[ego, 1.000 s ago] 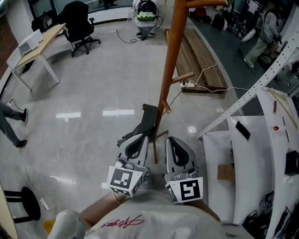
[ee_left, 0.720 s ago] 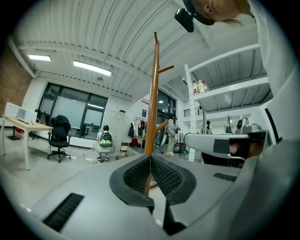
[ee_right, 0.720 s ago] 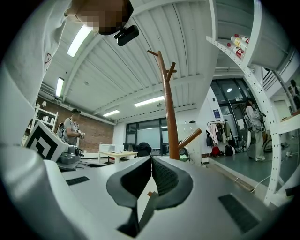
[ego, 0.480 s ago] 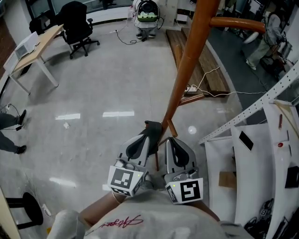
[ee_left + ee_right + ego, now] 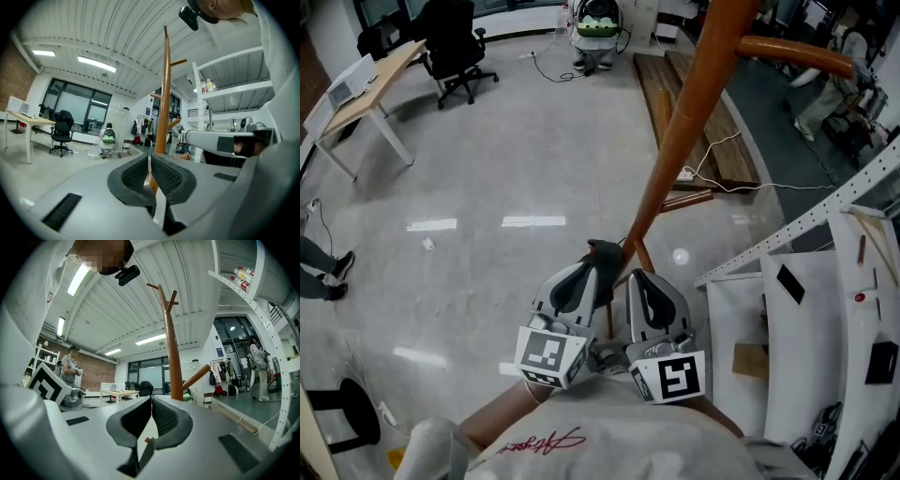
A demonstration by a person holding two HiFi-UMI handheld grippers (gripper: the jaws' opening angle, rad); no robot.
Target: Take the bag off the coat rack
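Note:
The coat rack's orange-brown pole (image 5: 675, 141) rises from the floor just ahead of me, with a branch (image 5: 797, 54) at the upper right and short pegs (image 5: 684, 200) low down. I see no bag on it in any view. My left gripper (image 5: 602, 251) is shut with nothing in it, its dark tips close beside the pole's lower part. My right gripper (image 5: 639, 279) sits next to it, also shut and empty. The left gripper view has the shut left gripper (image 5: 149, 158) in front of the pole (image 5: 164, 93). The right gripper view has the shut right gripper (image 5: 151, 401) below the pole (image 5: 172, 352).
White metal shelving (image 5: 806, 281) stands close on the right. Wooden boards (image 5: 694, 103) with a cable and power strip lie behind the rack. A desk (image 5: 356, 94) and office chair (image 5: 455, 42) are far left. A black stool (image 5: 347, 422) is near left. People stand at both edges.
The view has shifted: the pole now leans further right in the picture and an upper branch has come into sight. Both grippers stay shut, side by side, slightly closer to the pole.

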